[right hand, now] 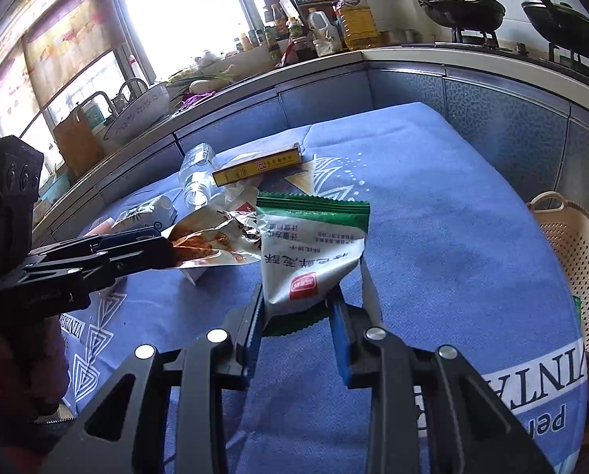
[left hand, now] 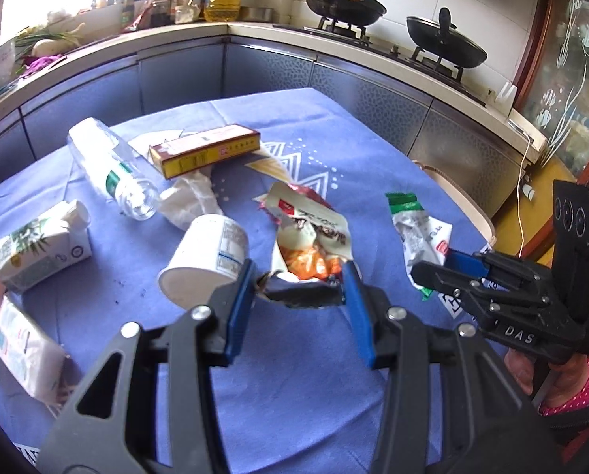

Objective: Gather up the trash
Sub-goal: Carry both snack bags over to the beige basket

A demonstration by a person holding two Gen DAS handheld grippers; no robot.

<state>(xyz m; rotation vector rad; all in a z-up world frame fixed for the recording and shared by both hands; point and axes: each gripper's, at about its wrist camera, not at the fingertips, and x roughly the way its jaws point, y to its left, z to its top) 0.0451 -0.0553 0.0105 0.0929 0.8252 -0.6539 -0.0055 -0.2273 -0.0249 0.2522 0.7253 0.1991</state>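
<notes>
Trash lies on a blue tablecloth (left hand: 302,363). My left gripper (left hand: 298,280) is open, its fingers on either side of the near end of a torn snack bag (left hand: 314,237) with orange contents. My right gripper (right hand: 298,308) is shut on a green-and-white wrapper (right hand: 310,252) at its lower end; in the left wrist view it (left hand: 432,272) grips the same wrapper (left hand: 413,225). A white paper cup (left hand: 207,260) lies on its side left of the left gripper. A clear plastic bottle (left hand: 112,170), a yellow-red box (left hand: 207,150) and a small carton (left hand: 41,245) lie further left.
A cream plastic basket (right hand: 574,260) stands off the table's right edge. Crumpled plastic (left hand: 191,197) lies by the bottle and a white packet (left hand: 21,347) at the near left. Kitchen counter with pans (left hand: 345,4), oil bottles and a sink runs behind the table.
</notes>
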